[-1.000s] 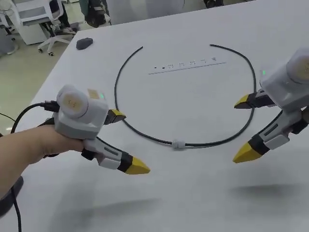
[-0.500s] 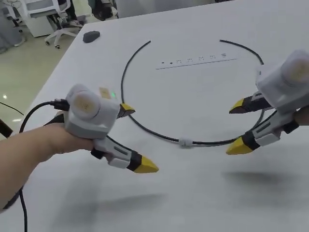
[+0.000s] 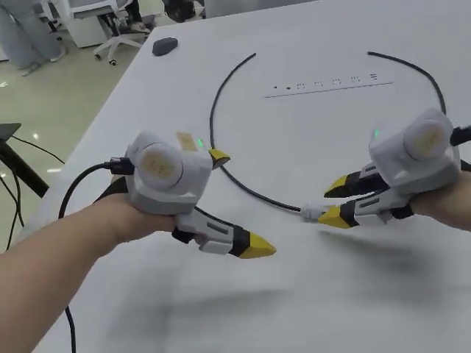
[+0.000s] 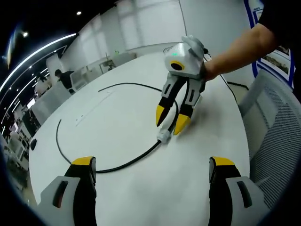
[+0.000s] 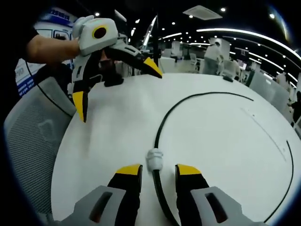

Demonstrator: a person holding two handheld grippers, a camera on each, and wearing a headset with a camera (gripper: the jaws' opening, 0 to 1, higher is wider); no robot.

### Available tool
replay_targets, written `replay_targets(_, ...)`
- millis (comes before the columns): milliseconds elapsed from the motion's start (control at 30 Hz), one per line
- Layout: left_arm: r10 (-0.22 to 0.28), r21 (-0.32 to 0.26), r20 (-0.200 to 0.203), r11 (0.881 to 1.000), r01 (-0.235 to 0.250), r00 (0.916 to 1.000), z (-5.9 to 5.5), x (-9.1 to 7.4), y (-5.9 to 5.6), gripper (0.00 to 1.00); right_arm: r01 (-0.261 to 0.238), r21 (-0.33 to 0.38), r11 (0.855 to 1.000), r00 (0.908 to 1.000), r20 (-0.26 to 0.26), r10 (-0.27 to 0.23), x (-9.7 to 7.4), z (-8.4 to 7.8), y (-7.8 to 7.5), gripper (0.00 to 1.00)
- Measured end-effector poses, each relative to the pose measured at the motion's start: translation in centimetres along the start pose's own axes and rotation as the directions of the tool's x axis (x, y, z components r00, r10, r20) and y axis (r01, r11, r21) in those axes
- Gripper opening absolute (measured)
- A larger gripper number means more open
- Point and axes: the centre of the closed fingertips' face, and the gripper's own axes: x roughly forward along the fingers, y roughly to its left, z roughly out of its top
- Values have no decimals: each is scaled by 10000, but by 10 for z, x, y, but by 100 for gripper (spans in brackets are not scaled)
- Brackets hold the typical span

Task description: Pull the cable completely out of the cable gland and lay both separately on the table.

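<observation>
A thin black cable (image 3: 258, 193) lies in a wide open loop on the white surface (image 3: 309, 294), and the small white plastic cable gland (image 3: 310, 214) is threaded on it near the front of the loop, resting on the surface. The right claw (image 3: 333, 202), held low over the surface, has its yellow-tipped jaws drawn close but not clenched. In the right gripper view (image 5: 158, 170) the cable runs between the two jaws with a gap on either side, and the gland (image 5: 154, 160) sits just ahead of the tips. In the head view the gland lies right at the lower jaw's tip; whether they touch cannot be told. The left claw (image 3: 239, 202) hovers above the surface to the left of the gland, well apart from it, its jaws spread wide and gripping nothing. The left gripper view (image 4: 153, 162) looks across at the right claw (image 4: 170, 120) poised over the gland (image 4: 163, 136). Farther back, inside the loop, lies a long thin white strip with small dark marks (image 3: 331, 83), and a dark computer mouse (image 3: 164, 45) sits near the far left edge.
</observation>
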Motion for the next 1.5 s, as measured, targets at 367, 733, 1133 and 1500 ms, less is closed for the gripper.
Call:
replay_targets(367,-64,93,-405,9999,67,9992,-17,-6,-1,100,136,-91,9999,9995,-269,-139,12,-4,1,12)
replay_targets(733,-438,-1404,681,9887,531,9967,7,-1,-13,97,-641,-229,9977,9968,460,651,-14,25,28,7)
replay_targets(1133,-3927,-2283,3351,8480,4782,8564,77,-6,-92,58,-1428,-2221,9645,9869,415,1557,-84,59,79,7)
replay_targets(1500,-4326,-3321,4332,7389,5862,7907,98,-7,-103,23,-945,-2573,9617,9927,489,1106,-109,58,86,7)
